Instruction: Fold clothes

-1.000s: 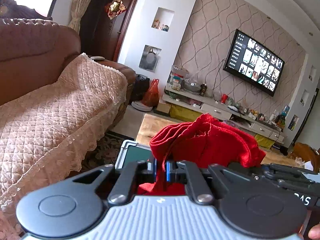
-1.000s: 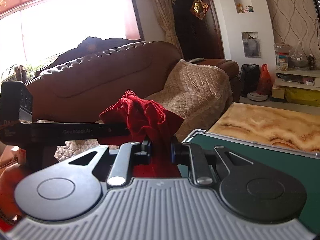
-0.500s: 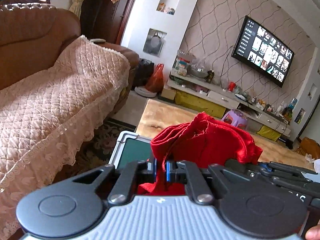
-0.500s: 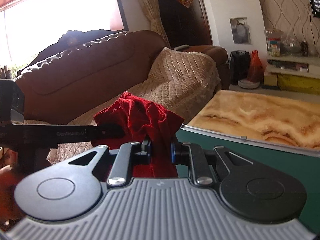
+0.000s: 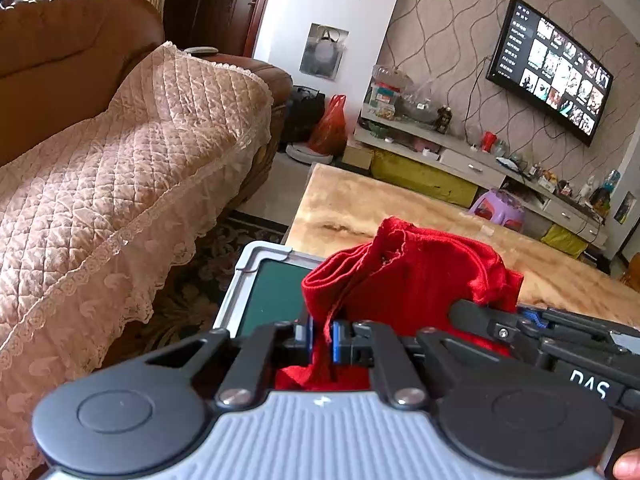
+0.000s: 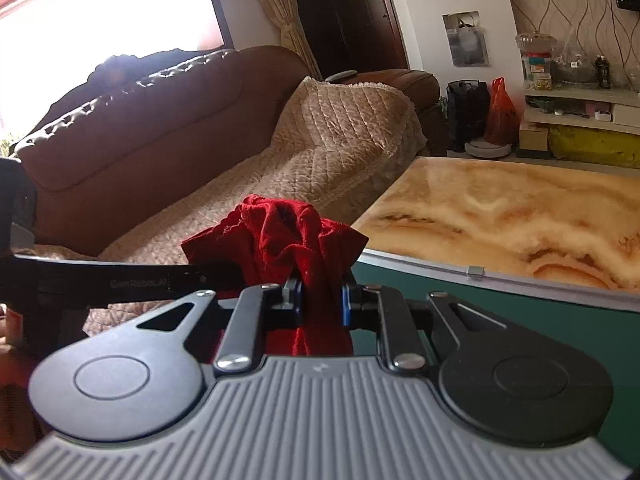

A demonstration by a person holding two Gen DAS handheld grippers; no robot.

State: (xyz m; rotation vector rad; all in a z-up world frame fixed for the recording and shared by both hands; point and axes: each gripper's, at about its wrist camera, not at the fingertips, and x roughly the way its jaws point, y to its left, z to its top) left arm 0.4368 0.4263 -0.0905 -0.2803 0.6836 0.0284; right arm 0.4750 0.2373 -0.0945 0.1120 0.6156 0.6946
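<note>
A red garment [image 5: 412,276] is bunched up and held in the air between both grippers. My left gripper [image 5: 323,340] is shut on a thin fold of it. My right gripper [image 6: 322,306] is shut on a thicker bunch of the same red garment [image 6: 288,236]. The right gripper's body [image 5: 560,336] crosses the left wrist view at the right, and the left gripper's body [image 6: 100,280] crosses the right wrist view at the left. The garment's lower part is hidden behind the gripper bodies.
A green mat with a grey frame [image 5: 272,292] [image 6: 500,300] lies below on a marble-patterned table [image 5: 360,208] [image 6: 500,216]. A brown sofa with a quilted beige cover [image 5: 120,152] [image 6: 320,140] stands to the left. A TV [image 5: 556,68] hangs above a cluttered shelf.
Both grippers, still shut on the red garment, have come lower and tilted down toward the mat. More of the table and mat shows now.
</note>
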